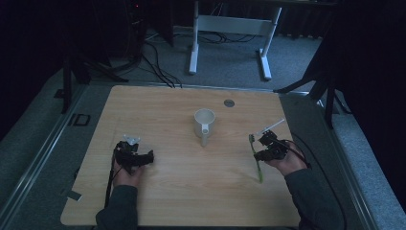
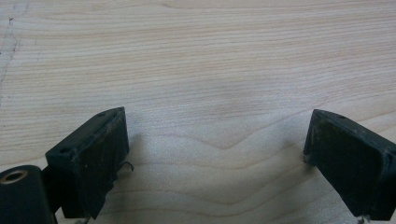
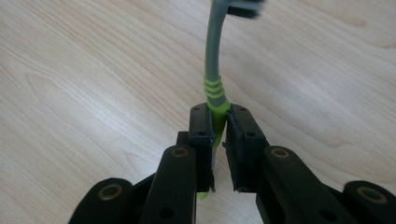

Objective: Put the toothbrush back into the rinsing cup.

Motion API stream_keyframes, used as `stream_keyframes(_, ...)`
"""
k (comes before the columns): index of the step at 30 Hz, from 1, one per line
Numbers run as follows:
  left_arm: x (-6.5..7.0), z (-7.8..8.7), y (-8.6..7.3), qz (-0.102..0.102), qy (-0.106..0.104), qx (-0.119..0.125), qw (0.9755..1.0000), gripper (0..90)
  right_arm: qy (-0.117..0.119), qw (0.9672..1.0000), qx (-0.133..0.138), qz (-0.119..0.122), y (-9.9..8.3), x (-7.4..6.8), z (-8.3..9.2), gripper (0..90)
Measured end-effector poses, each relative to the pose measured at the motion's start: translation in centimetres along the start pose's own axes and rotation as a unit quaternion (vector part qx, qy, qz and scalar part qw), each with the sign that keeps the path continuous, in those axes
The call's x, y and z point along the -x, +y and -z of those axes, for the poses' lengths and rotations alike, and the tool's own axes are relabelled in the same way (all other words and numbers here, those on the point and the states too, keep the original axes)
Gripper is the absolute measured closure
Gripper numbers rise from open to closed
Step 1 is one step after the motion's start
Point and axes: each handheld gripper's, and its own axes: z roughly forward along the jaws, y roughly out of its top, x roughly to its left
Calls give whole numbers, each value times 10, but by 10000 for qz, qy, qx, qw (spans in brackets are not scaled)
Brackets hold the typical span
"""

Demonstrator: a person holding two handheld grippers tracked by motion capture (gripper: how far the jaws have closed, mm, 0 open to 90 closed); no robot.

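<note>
A green and grey toothbrush (image 3: 213, 70) is clamped between the jaws of my right gripper (image 3: 219, 122), its bristled head pointing away from me. In the high view the toothbrush (image 1: 259, 168) hangs just over the right side of the table, with my right gripper (image 1: 258, 151) shut on its middle. A white mug (image 1: 204, 121) stands upright at the table's centre, handle toward the person. My left gripper (image 1: 151, 157) rests at the left side, pointing right. Its jaws stand wide apart over bare wood (image 2: 215, 149) with nothing between them.
The wooden table (image 1: 167, 110) has a small grey round disc (image 1: 229, 102) near its far edge. A thin white stick-like object (image 1: 274, 125) lies just beyond the right gripper. A white desk frame (image 1: 230, 28) and cables stand on the floor behind.
</note>
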Motion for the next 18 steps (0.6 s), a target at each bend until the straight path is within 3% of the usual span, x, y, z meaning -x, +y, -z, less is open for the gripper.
stream_keyframes(18, 0, 0, 0, -3, -1, 0, 10000, 70, 13, 9995, 302, 2, 6, -3, 13, 810)
